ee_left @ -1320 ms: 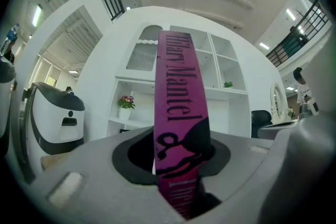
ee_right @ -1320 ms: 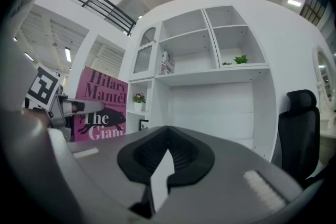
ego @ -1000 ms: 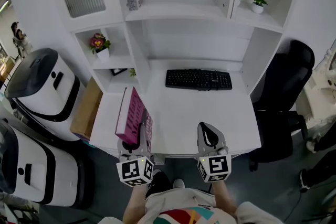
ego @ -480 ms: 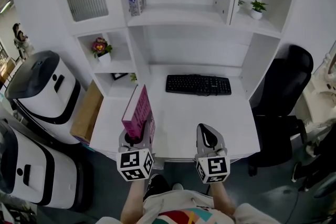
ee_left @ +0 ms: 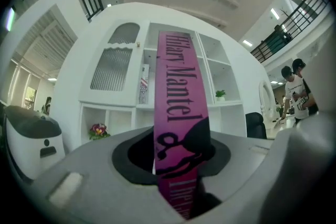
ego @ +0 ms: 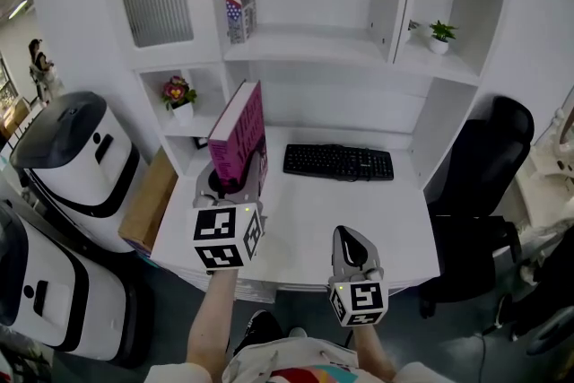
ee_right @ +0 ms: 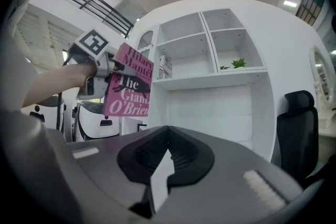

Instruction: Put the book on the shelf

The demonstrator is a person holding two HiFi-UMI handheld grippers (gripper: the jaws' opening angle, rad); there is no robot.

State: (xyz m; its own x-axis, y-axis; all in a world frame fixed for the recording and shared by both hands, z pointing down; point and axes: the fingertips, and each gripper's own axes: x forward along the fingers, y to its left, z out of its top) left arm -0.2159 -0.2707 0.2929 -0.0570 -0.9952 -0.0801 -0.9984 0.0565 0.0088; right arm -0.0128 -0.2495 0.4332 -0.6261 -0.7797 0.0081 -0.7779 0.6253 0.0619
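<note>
My left gripper (ego: 237,178) clamps the pink paperback book (ego: 240,132) upright above the white desk (ego: 359,213), in front of the white shelf unit (ego: 309,47). My right gripper (ego: 352,239) hangs closed and empty.

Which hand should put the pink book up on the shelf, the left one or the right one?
The left. The left gripper is clamped on the pink book, holding it upright up near the shelf. The right gripper is empty and sits low at the front edge of the desk.
</note>
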